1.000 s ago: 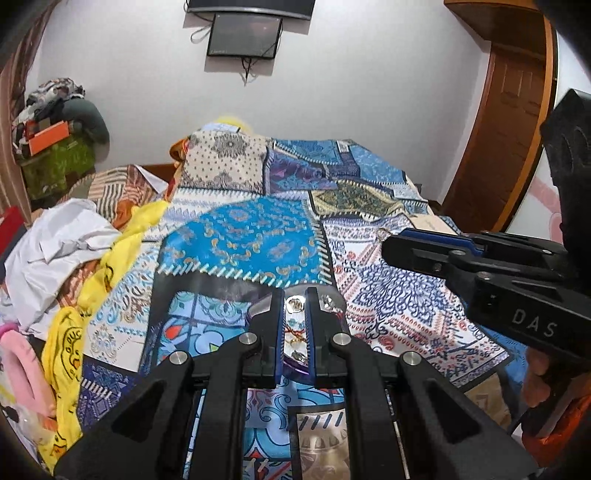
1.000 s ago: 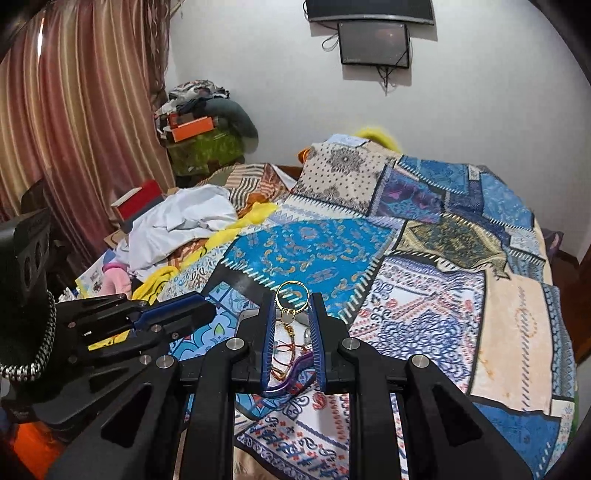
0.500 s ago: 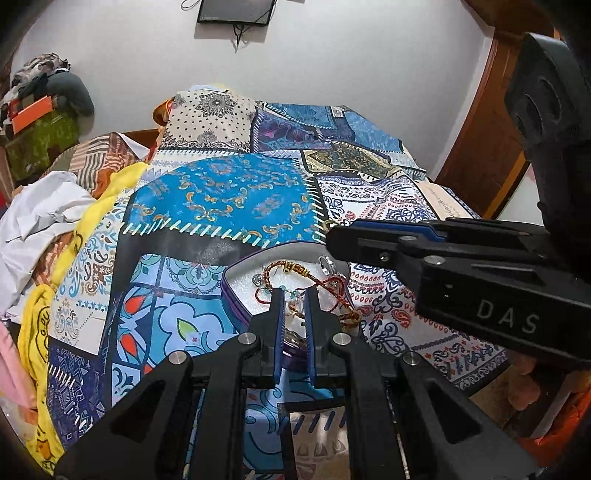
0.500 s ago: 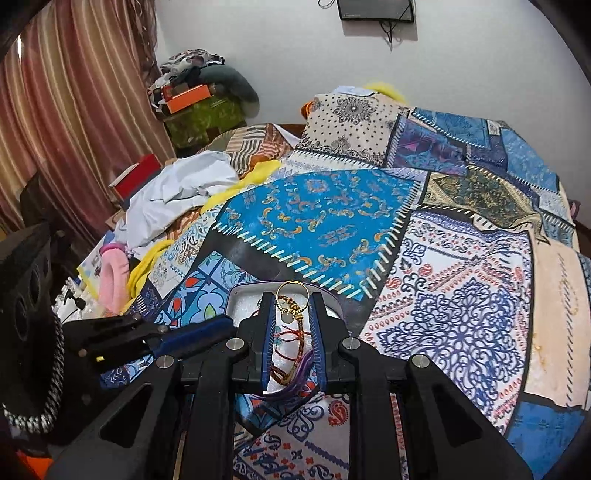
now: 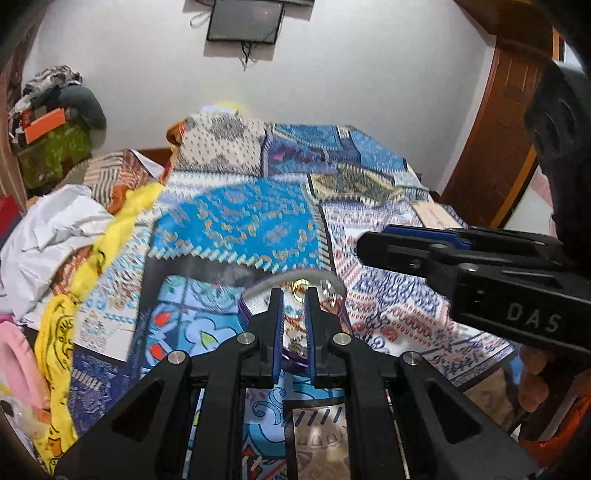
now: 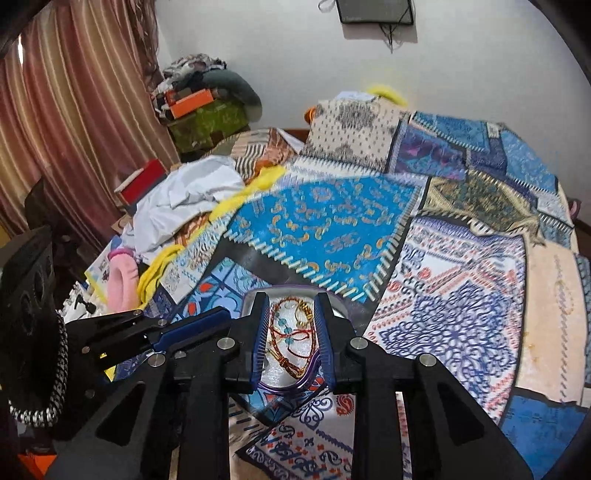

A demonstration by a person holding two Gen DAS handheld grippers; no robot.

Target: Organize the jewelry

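Releasing jewelry into tray on the bed
Right gripper (image 6: 290, 332) jaws opening over purple-rimmed tray (image 6: 280, 384), gold ring (image 6: 303, 314) dropping free; left gripper (image 5: 293, 328) closed, empty. Next: retract clear.

Patchwork blue patterned bedspread (image 6: 325, 221) covers bed; crumpled white cloth (image 6: 184, 199) far left; striped pink curtain (image 6: 74, 110) beyond; dark wall screen (image 5: 243, 22) far.

The left gripper's fingers (image 5: 276, 325) hide much of the tray (image 5: 258, 291). The bedspread (image 5: 236, 221) pattern is motion-blurred. The wall screen (image 6: 375, 11) is cut off at the top edge.
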